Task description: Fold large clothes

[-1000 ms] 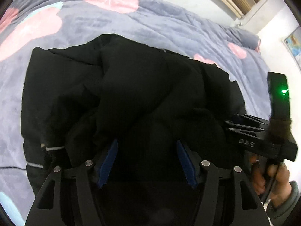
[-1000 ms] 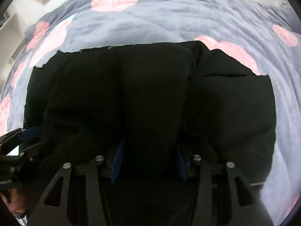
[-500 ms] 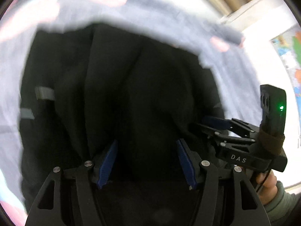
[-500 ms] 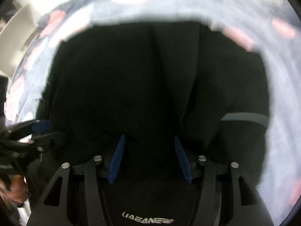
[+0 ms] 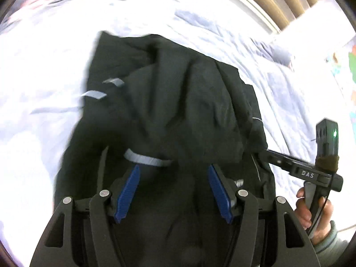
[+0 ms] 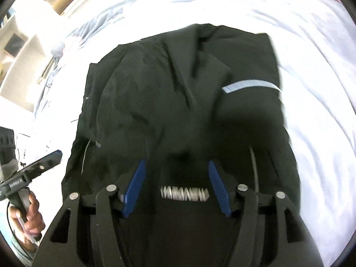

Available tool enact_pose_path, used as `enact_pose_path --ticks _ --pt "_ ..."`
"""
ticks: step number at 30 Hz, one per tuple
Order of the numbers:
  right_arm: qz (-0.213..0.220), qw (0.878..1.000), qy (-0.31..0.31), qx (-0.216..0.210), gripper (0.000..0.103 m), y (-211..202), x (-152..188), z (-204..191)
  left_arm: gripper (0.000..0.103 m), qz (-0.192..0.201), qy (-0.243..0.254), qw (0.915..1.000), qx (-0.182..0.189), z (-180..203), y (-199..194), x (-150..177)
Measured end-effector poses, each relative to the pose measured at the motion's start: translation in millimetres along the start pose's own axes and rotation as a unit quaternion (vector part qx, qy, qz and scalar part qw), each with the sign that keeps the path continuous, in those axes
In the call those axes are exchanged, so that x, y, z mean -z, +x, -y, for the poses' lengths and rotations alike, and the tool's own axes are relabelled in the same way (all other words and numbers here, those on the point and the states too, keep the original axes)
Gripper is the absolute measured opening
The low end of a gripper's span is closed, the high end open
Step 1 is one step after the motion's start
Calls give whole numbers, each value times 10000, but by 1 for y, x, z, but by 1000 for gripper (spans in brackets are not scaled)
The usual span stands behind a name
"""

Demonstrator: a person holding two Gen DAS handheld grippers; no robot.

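Note:
A large black jacket with grey reflective strips lies bunched on the bed; it also shows in the right wrist view. My left gripper is open, its blue pads standing wide apart just over the jacket's near edge, with fabric below them. My right gripper is open too, its blue pads wide apart over the near edge, where a white printed label shows. Each gripper appears from the side in the other's view, the right one and the left one.
The bed cover is washed out to near white around the jacket. A headboard and wall lie beyond the bed. Shelves stand at the far left in the right wrist view.
Both grippers pulled back and up from the jacket. The fabric that filled the gap between the pads has dropped out, and the jacket now lies folded over further away.

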State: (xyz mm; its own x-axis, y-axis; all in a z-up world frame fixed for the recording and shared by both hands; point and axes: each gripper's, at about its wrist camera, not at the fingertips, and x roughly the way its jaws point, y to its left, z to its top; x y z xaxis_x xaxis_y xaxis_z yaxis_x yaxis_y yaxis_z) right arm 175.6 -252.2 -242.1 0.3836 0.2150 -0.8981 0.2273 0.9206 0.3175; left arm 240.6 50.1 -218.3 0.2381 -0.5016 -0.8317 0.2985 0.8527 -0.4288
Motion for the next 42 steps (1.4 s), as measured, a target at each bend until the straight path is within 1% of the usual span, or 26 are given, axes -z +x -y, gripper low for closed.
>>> enact_pose_path --ticks 2,4,6,7,10,12,15,17,19,25,29,32,34,36,40,42 --pt "46 9999 153 17 64 -19 27 8 66 124 -176 9997 -124 -14 -30 27" --pt "69 9994 324 60 64 -18 43 5 66 229 -343 9988 -269 -29 -56 57" --pt "96 9983 577 77 65 -32 71 18 66 294 -526 9975 -376 -42 -78 77" --pt "98 9977 669 91 65 -36 77 23 66 333 -666 9964 -416 -50 -87 88" --pt "130 9956 907 191 65 -49 101 38 66 403 -1018 9932 -391 -70 -104 113" --pt "179 9938 1067 268 65 -59 115 47 66 419 -1237 9904 -451 -84 -111 128" --pt "298 9920 1162 393 65 -73 126 54 66 386 -1411 9878 -543 -96 -116 144" --pt "327 9907 1186 585 65 -82 137 62 66 352 -1465 9870 -563 -100 -116 152" --pt "277 9895 1246 683 65 -83 147 70 66 259 -1519 9864 -571 -105 -115 161" --pt "-165 9838 1522 936 65 -71 187 103 66 -268 -1626 9846 -587 -122 -101 194" --pt "-477 9792 1707 987 65 -55 212 120 66 -551 -1769 9812 -547 -129 -87 214" --pt "-670 9771 1785 948 65 -42 228 128 66 -737 -1833 9785 -588 -136 -78 225" --pt "-751 9763 1817 899 65 -35 236 132 66 -824 -1926 9766 -493 -141 -72 232" --pt "-758 9761 1858 834 65 -31 240 135 66 -957 -2098 9721 -434 -149 -62 238" --pt "-759 9754 1995 547 65 -25 244 136 66 -1000 -2342 9668 -218 -157 -49 244" --pt "-813 9777 1886 444 66 -22 244 131 66 -978 -2443 9647 -68 -160 -46 246"
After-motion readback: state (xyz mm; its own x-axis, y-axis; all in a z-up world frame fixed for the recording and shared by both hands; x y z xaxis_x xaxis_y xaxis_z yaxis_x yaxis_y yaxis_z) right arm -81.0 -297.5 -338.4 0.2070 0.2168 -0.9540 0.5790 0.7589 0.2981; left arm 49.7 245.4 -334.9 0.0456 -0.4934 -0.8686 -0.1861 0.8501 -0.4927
